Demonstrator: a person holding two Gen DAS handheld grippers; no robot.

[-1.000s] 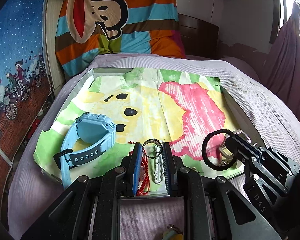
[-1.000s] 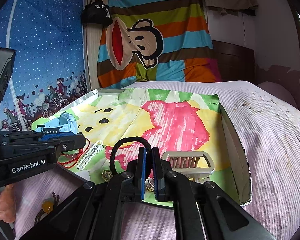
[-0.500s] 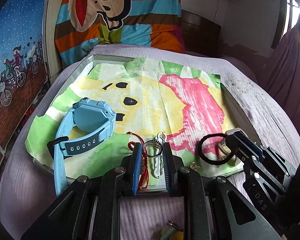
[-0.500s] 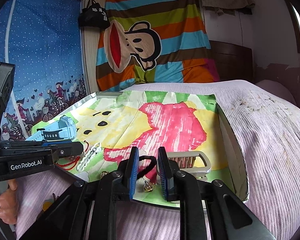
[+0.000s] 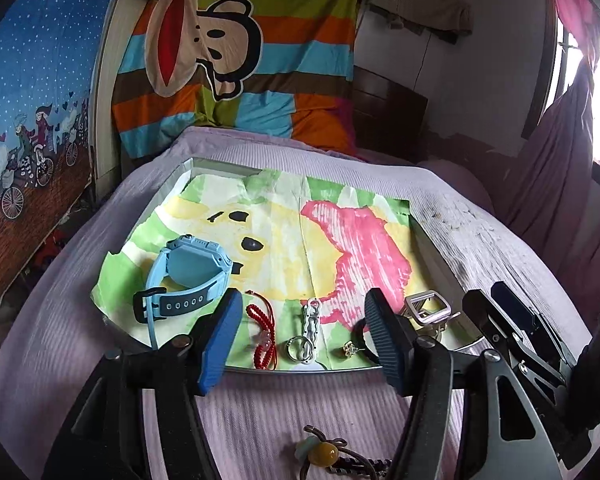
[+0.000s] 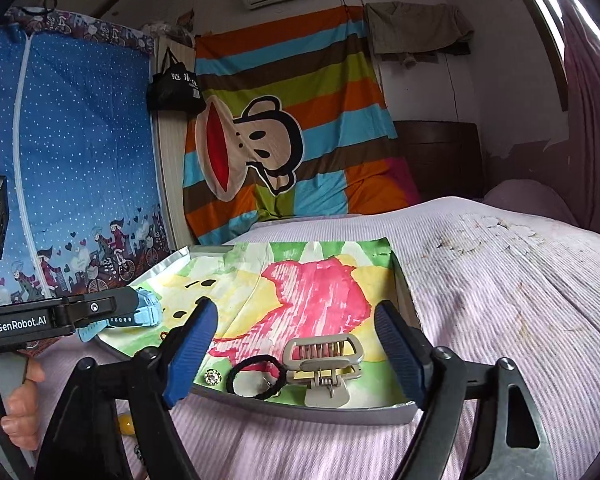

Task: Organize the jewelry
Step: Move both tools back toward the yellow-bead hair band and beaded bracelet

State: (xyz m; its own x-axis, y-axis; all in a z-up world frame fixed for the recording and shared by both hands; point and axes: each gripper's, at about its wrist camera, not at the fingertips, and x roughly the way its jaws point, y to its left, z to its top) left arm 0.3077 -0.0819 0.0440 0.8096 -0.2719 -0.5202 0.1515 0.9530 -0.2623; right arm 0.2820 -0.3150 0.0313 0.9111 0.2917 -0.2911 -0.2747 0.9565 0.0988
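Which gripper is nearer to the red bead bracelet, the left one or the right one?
Left. The left gripper is open right over the red bead bracelet, which lies between its fingers. The right gripper is open farther right, near the hair clip.

I read ribbed matt cloth on the bedspread (image 6: 500, 280); creased painted paper lining (image 5: 284, 240) | shiny metal tray (image 6: 300, 414) rim; matt blue plastic watch (image 5: 188, 276); glossy metal ring (image 5: 299, 347); fuzzy black hair tie (image 6: 256, 376)
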